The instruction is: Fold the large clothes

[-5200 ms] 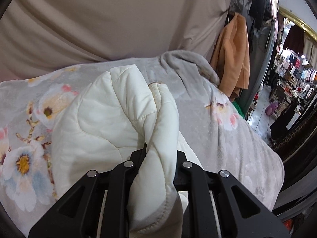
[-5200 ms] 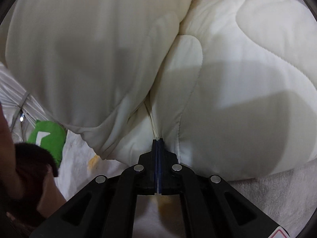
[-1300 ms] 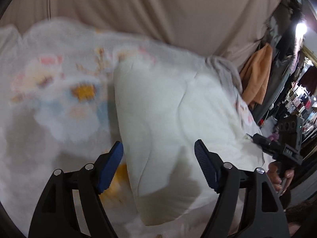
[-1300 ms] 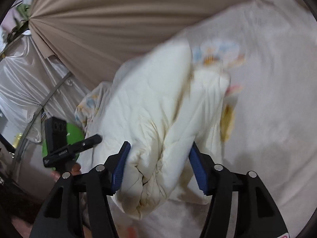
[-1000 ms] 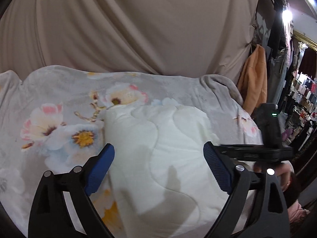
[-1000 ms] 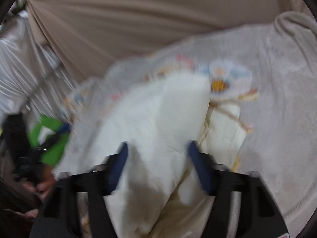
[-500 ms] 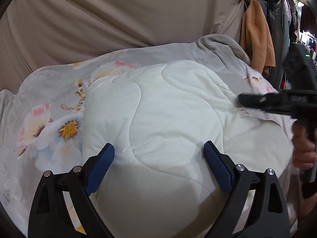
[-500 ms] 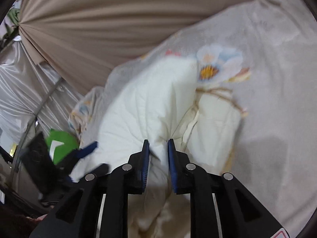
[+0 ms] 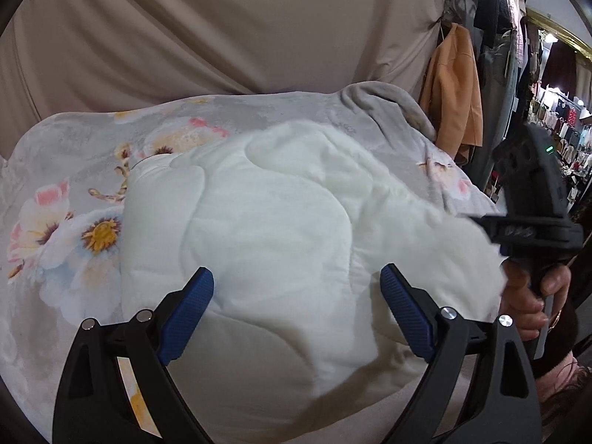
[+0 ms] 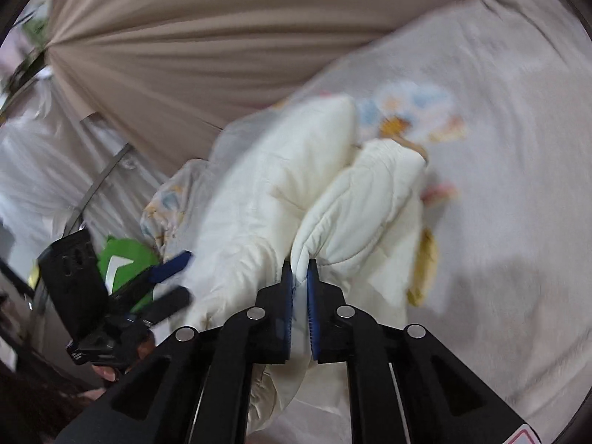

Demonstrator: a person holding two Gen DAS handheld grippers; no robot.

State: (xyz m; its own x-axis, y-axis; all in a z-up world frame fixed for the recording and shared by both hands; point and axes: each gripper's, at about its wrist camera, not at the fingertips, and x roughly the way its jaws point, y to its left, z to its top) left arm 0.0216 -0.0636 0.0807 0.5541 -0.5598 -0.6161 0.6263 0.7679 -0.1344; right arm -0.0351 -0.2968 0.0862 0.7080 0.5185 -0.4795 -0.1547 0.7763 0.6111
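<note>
Here the right gripper [image 10: 299, 272] pinches the white quilted jacket [image 9: 296, 229] between narrow fingers; left gripper [image 9: 296, 288] fingers gape wide

From the left hand-held gripper [image 9: 296, 303] we look close down across the quilted jacket [image 9: 296, 244] toward the curtain [image 9: 222, 26], while our right hand-held gripper [image 10: 299, 270] views that jacket [image 10: 281, 199] from its opposite side, each glimpsing the other.

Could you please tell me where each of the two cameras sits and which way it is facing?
Left wrist: on the left gripper, jaws wide open, looking across the white quilted jacket on the floral blanket; the person's right hand shows.
Right wrist: on the right gripper, jaws shut on the jacket's edge, facing the beige curtain.
Shared: jacket, blanket, curtain; each sees the other gripper.
</note>
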